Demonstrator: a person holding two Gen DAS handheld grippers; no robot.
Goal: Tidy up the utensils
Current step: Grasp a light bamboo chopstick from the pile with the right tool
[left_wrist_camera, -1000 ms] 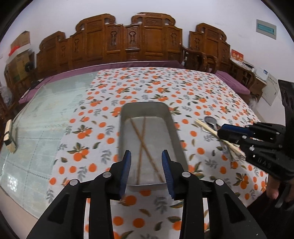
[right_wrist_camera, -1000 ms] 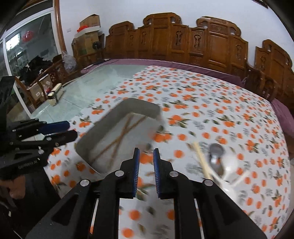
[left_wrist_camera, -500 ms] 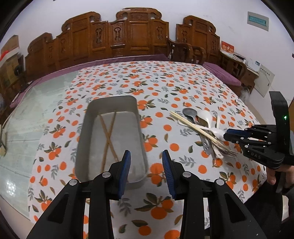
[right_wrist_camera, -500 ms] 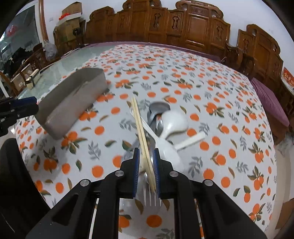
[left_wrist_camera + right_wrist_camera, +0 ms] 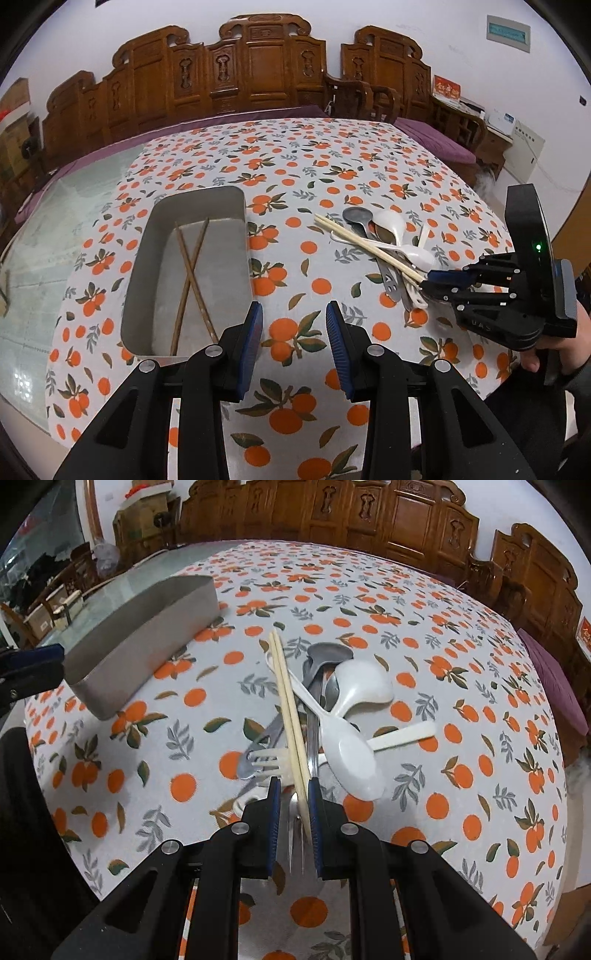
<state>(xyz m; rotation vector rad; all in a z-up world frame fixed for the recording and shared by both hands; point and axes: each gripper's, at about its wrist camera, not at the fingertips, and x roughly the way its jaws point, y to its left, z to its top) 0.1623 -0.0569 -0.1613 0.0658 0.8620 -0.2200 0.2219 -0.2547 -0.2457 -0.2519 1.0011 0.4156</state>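
A grey metal tray (image 5: 236,206) (image 5: 147,627) holds two dark brown chopsticks (image 5: 192,280), crossed. To its right lies a pile of utensils: a pair of pale chopsticks (image 5: 288,701) (image 5: 365,243) on top of white plastic spoons (image 5: 351,753), metal spoons (image 5: 325,657) and a white fork (image 5: 264,760). My right gripper (image 5: 293,797) (image 5: 424,286) is open, its jaws on either side of the near end of the pale chopsticks. My left gripper (image 5: 293,343) is open and empty, just right of the tray's near end.
The table carries an orange-print cloth (image 5: 295,162); bare glass (image 5: 55,229) lies to the left. Carved wooden chairs (image 5: 258,74) line the far side. The table's near edge runs just under both grippers.
My right gripper swung from the tray to the utensil pile and closed in around the pale chopsticks' near end. My left gripper shifted right, off the tray's end.
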